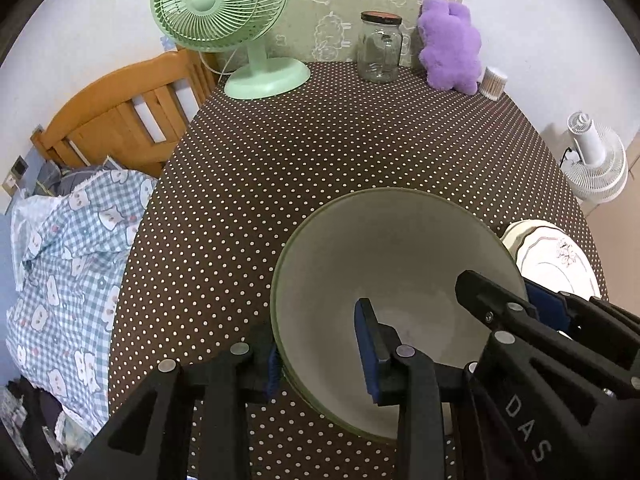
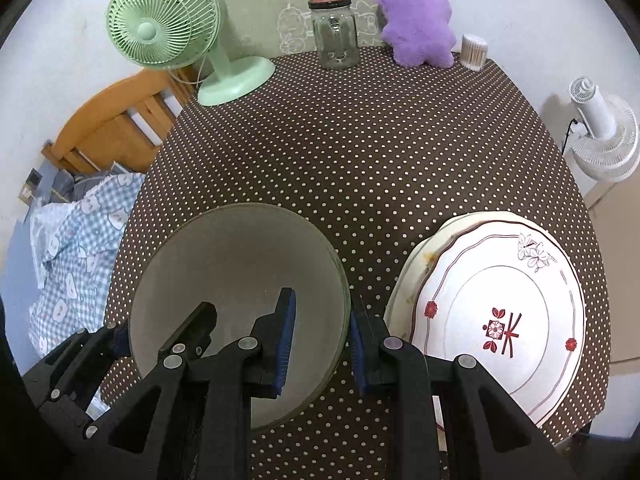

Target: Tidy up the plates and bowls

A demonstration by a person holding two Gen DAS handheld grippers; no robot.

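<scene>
- Pale green bowl [image 1: 396, 300], wide and deep, matte grey-white inside, thin darker green rim; lower centre-right of the left wrist view, lower left-centre of the right wrist view, on the dotted brown tablecloth [image 1: 320, 152].
- Left gripper [image 1: 320, 354] open wide across the bowl's left wall: one blue-padded finger outside the rim, the other inside the bowl. Whether the pads press the wall: cannot tell.
- Right gripper [image 2: 322, 346] likewise open, straddling the bowl's right wall, one finger inside, one outside between bowl and plates. Contact with the rim: cannot tell.
- Only in the right wrist view: full stack of plates [image 2: 500, 320] at lower right, just beside the bowl, top plate white with red flower marks and a grey line border, a cream plate edge showing beneath.
- In the left wrist view, just a sliver of that stack at the right edge, behind the right gripper's fingers.
- Along the top of both frames: green fan [image 1: 224, 12], glass jar [image 1: 379, 50], purple plush toy [image 1: 450, 46], cotton swab tub [image 1: 493, 82].
</scene>
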